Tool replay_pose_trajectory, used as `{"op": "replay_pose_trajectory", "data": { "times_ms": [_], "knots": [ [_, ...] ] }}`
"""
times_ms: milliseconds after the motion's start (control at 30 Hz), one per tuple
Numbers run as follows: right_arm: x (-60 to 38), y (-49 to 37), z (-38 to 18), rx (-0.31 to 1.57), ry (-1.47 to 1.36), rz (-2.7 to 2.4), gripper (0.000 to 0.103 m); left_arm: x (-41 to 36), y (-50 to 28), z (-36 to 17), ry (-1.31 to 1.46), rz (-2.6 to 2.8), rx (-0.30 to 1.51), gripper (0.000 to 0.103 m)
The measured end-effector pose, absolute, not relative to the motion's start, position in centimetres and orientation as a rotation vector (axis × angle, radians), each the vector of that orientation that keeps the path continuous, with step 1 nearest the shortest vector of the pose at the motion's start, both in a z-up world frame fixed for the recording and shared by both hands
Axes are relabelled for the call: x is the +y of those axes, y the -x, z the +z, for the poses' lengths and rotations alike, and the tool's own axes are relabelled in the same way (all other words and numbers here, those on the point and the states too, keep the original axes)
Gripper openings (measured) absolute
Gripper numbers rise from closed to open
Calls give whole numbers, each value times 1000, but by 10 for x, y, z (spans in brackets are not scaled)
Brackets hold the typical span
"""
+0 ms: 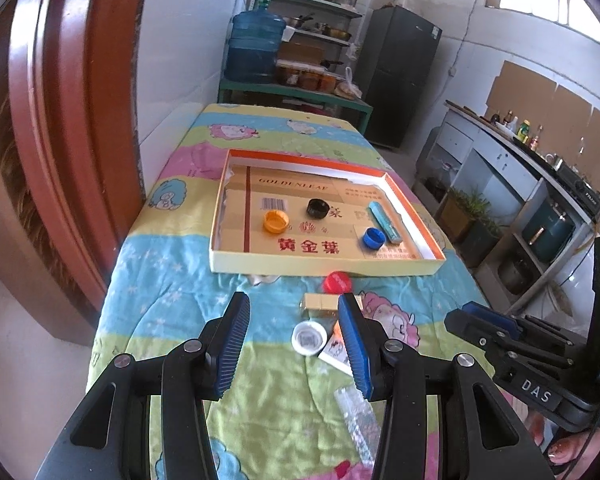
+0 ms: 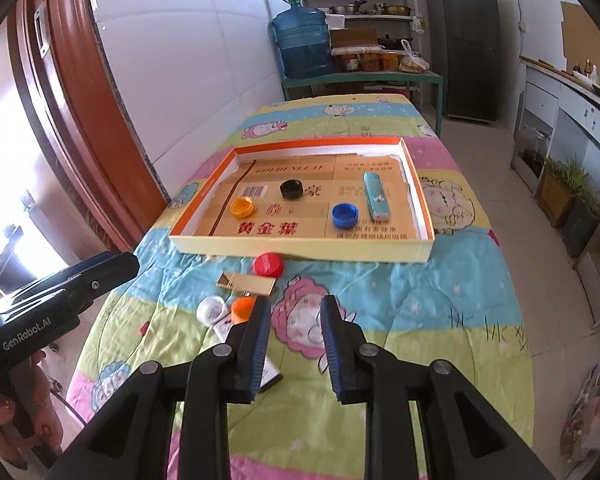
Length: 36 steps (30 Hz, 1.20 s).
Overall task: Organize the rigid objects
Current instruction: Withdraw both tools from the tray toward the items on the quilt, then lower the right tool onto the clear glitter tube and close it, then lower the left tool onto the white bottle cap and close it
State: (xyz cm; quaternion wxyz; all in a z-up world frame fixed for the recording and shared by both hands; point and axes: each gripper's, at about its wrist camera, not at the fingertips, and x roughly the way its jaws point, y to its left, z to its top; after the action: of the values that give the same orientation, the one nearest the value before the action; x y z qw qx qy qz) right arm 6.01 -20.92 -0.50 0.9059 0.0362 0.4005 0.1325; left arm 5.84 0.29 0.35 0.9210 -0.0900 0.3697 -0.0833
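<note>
My left gripper (image 1: 294, 314) hung open and empty over the white cap (image 1: 309, 338). Gold lighter (image 2: 247, 282) and red cap (image 2: 267, 264) sat just before the tray (image 2: 300, 247). My right gripper (image 2: 296, 316) was slightly apart, holding nothing.

The tabletop (image 2: 440, 280) was covered with a pastel quilt printed with cartoon sheep. On it lay a shallow cardboard box (image 2: 300, 246) with orange inner walls. Nearer than the box's front wall sat a red cap (image 2: 267, 264), a gold rectangular case (image 2: 247, 283), a white cap (image 2: 212, 309), an orange cap (image 2: 242, 308) and a small printed card (image 1: 334, 354).
</note>
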Motion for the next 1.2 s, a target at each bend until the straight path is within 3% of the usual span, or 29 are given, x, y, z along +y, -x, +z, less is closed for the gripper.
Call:
{"op": "replay_pose_trajectory", "data": {
  "times_ms": [533, 1200],
  "knots": [
    [-157, -15, -42, 931, -46, 399, 27, 18, -39, -14, 196, -137, 764, 47],
    [-132, -24, -73, 993, 42, 373, 27, 18, -46, -34, 194, -176, 812, 47]
  ]
}}
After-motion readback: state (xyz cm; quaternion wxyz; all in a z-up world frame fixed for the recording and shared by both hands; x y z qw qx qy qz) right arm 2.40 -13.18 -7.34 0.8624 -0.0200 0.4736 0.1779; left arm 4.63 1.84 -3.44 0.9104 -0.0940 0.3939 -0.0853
